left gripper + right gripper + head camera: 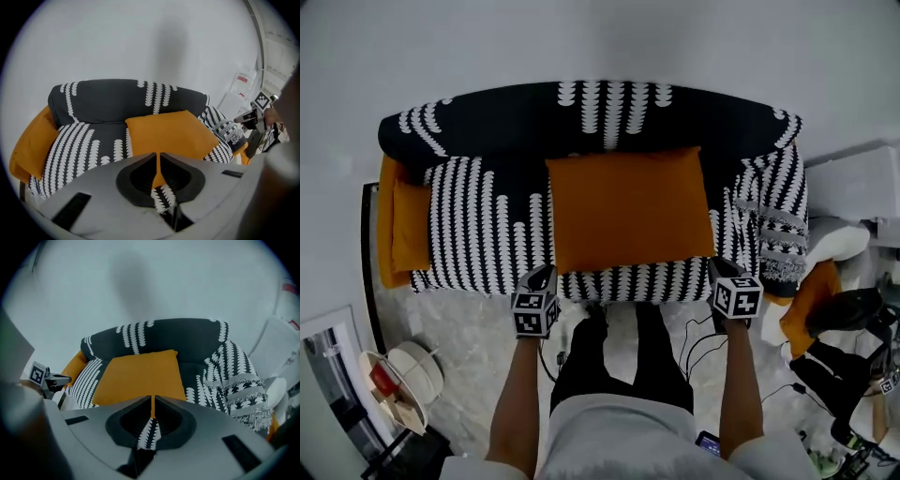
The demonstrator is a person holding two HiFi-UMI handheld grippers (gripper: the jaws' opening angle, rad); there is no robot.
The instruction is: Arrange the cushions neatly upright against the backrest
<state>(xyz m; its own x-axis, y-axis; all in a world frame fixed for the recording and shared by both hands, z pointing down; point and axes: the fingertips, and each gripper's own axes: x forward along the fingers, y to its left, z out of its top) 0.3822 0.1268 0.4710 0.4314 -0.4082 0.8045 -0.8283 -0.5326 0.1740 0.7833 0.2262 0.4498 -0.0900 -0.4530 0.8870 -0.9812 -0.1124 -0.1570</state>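
The orange cushion (628, 208) lies flat on the sofa seat (487, 234), below the backrest (516, 117); left tongs (541, 275) narrowly parted, right tongs (721, 266) closed, both empty by its front corners, likely to tip it upright

text readable: none | cube on left gripper (540, 277): black-and-white square marker patterns, no letters or digits | cube on right gripper (720, 267): same kind of markers | label (241, 78) on the white wall: red and white, print too small to read | sofa (487, 225): woven pattern only, no wording
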